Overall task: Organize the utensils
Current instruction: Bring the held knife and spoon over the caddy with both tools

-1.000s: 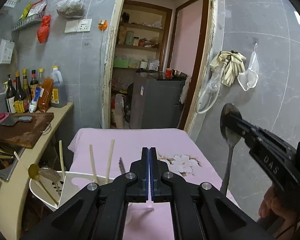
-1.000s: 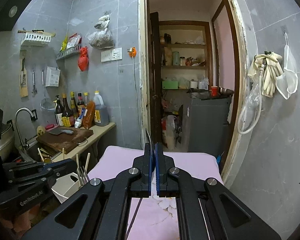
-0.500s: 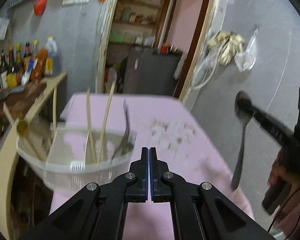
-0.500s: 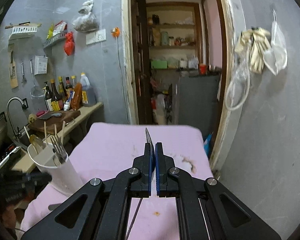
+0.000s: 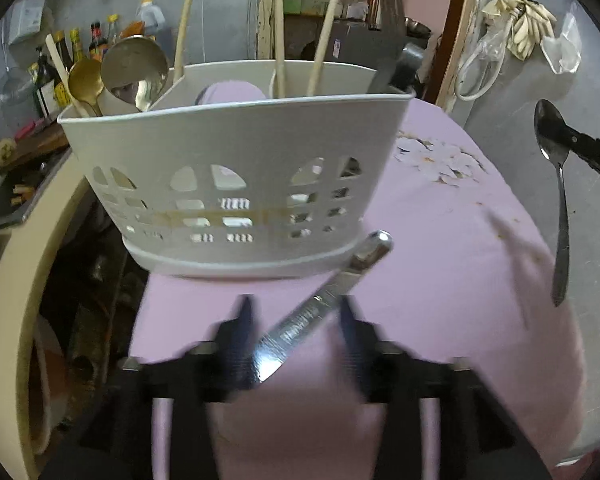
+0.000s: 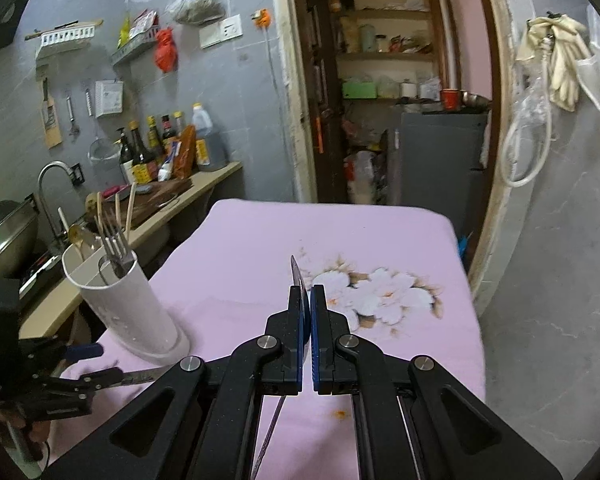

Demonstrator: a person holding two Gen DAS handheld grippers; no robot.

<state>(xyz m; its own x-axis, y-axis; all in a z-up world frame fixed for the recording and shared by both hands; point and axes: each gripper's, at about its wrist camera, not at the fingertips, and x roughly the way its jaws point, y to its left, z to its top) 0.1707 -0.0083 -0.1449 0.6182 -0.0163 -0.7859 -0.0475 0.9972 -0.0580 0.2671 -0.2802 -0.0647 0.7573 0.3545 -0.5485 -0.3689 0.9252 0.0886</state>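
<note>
Spread wide, my left gripper [image 5: 294, 334] straddles the knife [image 5: 320, 308] lying lower centre, seemingly untouched through the blur; my right gripper [image 6: 310, 322] pinches the spoon [image 5: 556, 184]. Closing crooked could shove the knife under the caddy [image 5: 236, 184].

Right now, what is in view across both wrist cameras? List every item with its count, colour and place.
Utensil caddy: one, white, on the table's left side.
Chopsticks: several, pale wood, upright in the caddy.
Spoons in caddy: two, one silver and one gold, left compartment.
Forks: silver, count unclear, right compartment.
Knife: one, silver, flat on the table before the caddy.
Tablecloth: one, pink with a flower print, covering the table.
Bottles: several, dark and yellow, on the counter.
Left gripper: black, open around the knife.
Right gripper: black, shut on a spoon.
</note>
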